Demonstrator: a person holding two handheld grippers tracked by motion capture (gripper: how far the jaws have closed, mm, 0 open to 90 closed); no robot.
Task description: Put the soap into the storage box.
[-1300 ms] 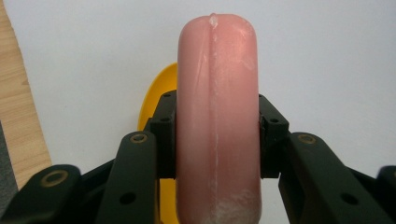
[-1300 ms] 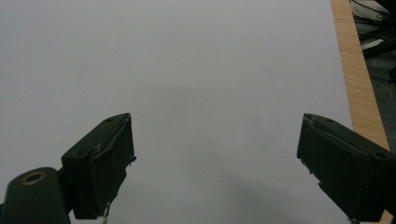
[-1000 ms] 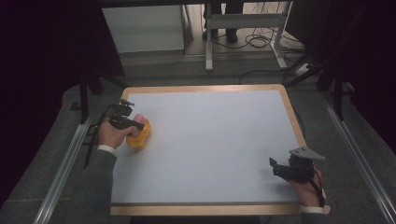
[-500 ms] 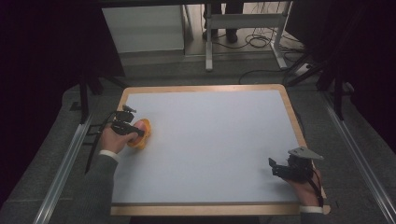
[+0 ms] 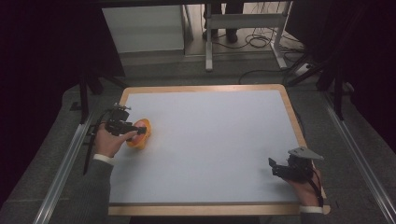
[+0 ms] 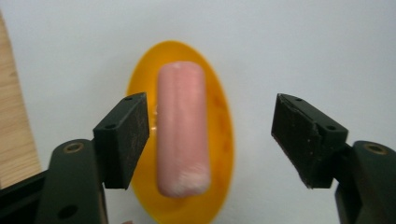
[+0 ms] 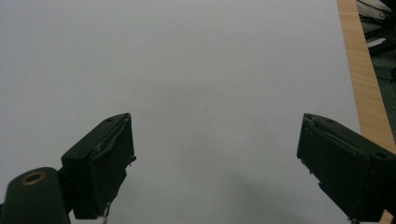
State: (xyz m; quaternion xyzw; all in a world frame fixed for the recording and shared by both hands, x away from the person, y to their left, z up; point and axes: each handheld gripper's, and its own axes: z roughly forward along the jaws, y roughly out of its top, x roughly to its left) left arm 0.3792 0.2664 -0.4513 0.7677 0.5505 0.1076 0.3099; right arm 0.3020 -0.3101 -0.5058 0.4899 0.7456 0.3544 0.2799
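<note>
Your left gripper has swung over the orange dish since a second ago, jaws spread around the pink sausage lying in it near the table's left edge, likely pre-grasp; right gripper idles open.

A yellow-orange oval dish lies flat on the pale table surface, near the table's left edge about midway along its depth. In the left gripper view its long axis runs away from the camera. A pink sausage, cylindrical with rounded ends and whitish patches at both ends, lies lengthwise inside the dish, along the long axis. In the high view the dish is partly covered.
</note>
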